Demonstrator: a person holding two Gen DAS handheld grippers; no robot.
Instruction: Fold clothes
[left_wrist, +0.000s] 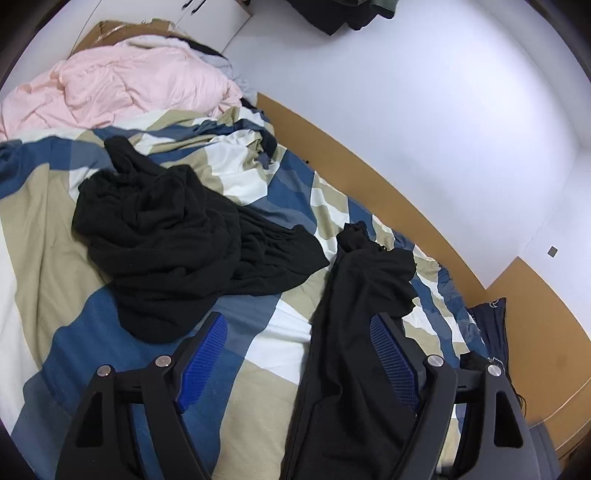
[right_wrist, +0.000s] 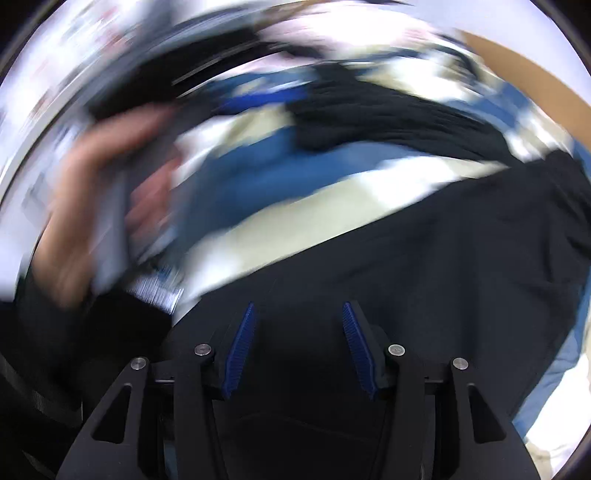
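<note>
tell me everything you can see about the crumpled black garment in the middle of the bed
The crumpled black garment is a soft, knit-looking dark fabric, bunched into a loose heap with deep folds and twists. One flatter flap spreads out to the right. It lies on the blue, beige and white patterned bedcover, apart from the second long black garment beside it. Nothing grips it; its near edge lies just beyond the left gripper's open fingers.

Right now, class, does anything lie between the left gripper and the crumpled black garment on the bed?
Nothing visible does: only bare patterned bedcover separates the left gripper from the crumpled black garment. Another black garment lies by its right finger.
</note>
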